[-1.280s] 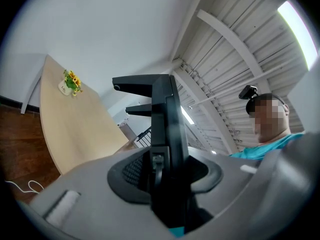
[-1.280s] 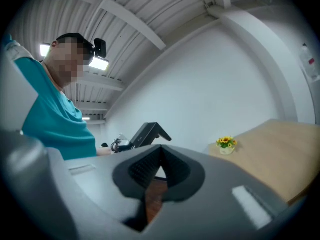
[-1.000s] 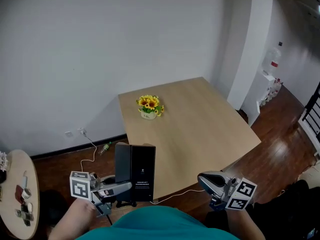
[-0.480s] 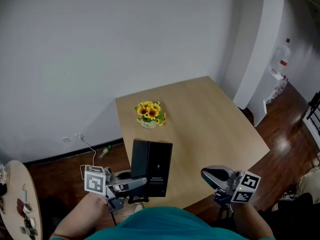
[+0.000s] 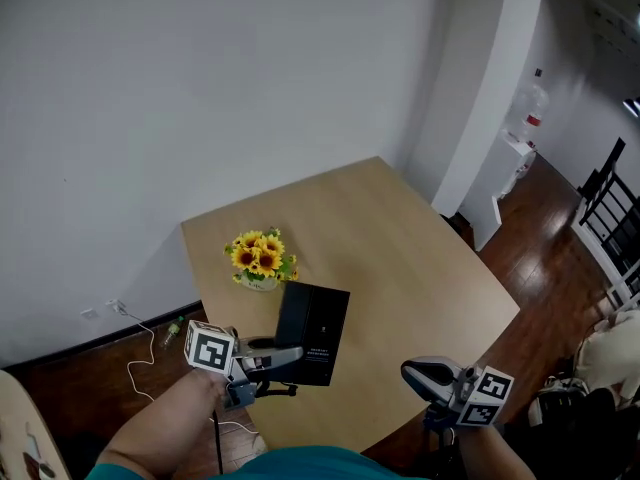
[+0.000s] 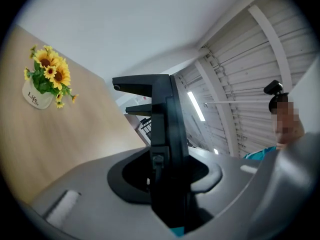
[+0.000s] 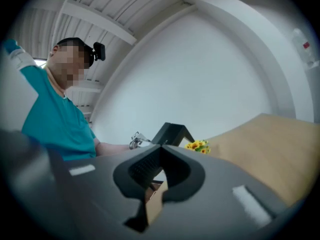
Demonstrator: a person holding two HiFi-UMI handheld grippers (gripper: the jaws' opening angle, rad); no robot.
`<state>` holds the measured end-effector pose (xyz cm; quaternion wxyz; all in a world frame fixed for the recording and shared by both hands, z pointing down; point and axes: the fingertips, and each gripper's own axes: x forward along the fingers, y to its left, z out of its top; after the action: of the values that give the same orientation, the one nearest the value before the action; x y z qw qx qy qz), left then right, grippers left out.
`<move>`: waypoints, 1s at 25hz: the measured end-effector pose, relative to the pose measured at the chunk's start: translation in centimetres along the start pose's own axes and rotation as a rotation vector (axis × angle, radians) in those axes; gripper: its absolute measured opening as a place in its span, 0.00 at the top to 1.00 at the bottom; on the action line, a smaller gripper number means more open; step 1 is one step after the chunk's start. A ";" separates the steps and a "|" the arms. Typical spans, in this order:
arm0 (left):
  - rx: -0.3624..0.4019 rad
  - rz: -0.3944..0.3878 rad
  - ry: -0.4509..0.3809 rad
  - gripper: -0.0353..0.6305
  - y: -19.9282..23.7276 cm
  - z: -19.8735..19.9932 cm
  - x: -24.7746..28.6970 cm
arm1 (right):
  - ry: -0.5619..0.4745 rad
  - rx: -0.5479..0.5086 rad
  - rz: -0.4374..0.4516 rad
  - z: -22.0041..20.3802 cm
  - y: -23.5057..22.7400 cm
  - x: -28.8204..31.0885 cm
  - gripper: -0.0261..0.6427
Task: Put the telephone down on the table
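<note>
Nearest the person, the right gripper (image 5: 418, 372) hangs low off the tabletop's near edge. Its fingers are pressed together with nothing between them; its own view shows only the tabletop edge past the tips. It plays no part in this step.

The left gripper (image 5: 288, 356) does the work. Its fingers are clamped on the lower edge of the telephone (image 5: 314, 328), a flat black slab that rises straight out of the grip. The slab's long axis stands roughly upright, leaning slightly right, with its broad printed face toward the person. In the left gripper view the telephone (image 6: 167, 134) shows edge-on, pinched between the fingers.

The telephone is in the air over the near-left part of the tabletop (image 5: 410, 258), so the tabletop lies directly below it. Setting it down calls for lowering and probably tipping it flat. I cannot tell how much gap remains beneath it.

Just beyond it stands the pot of sunflowers (image 5: 259, 260), near but apart.

A second ago the telephone hung at the tabletop's near-left corner, partly over the floor. Now it is further in over the wood and closer to the flowers.
</note>
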<state>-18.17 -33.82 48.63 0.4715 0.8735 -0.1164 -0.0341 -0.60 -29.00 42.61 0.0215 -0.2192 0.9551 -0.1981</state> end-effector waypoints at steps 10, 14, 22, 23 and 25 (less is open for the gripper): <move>-0.094 0.093 0.046 0.68 16.1 5.2 7.5 | 0.077 0.048 -0.007 -2.4 -9.3 0.1 0.96; -0.117 0.095 0.063 0.68 21.2 6.4 10.1 | 0.093 0.054 -0.024 -2.8 -11.8 -0.1 0.96; -0.157 0.102 0.079 0.68 28.0 8.0 13.2 | 0.095 0.091 -0.050 -3.9 -14.2 -0.2 0.96; -0.152 0.102 0.086 0.68 28.6 8.3 13.6 | 0.094 0.095 -0.053 -4.0 -14.5 -0.1 0.96; -0.139 0.093 0.099 0.68 29.6 8.8 14.4 | 0.094 0.101 -0.061 -4.2 -15.5 0.1 0.96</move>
<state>-10.72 -60.03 69.05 0.5374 0.8328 -0.1306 0.0231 5.11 -40.32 52.55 -0.0186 -0.2374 0.9367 -0.2569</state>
